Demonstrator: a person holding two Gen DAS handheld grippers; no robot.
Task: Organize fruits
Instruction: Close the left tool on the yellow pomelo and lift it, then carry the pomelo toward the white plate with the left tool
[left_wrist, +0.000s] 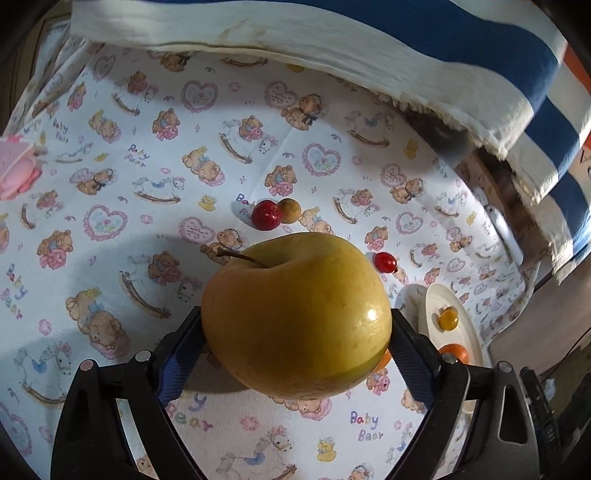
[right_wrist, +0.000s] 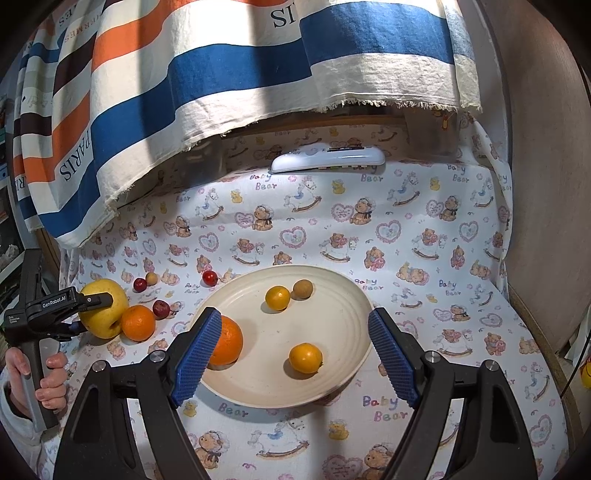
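Yellow apple (left_wrist: 295, 317) sits clamped in your left gripper (left_wrist: 295, 332); right gripper (right_wrist: 295, 350) gapes wide over the plate (right_wrist: 354, 306), four fruits in, several left.

glossy yellow apple (left_wrist: 295, 314), matt printed cloth (left_wrist: 110, 258), smooth glazed plate (right_wrist: 332, 332).

A white remote (right_wrist: 328, 159) lies on the bear-print cloth (right_wrist: 424, 236) beneath a hanging striped towel (right_wrist: 207, 74).

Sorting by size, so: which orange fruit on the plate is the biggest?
The orange at the plate's left edge, beside the right gripper's left finger; the other two are smaller.
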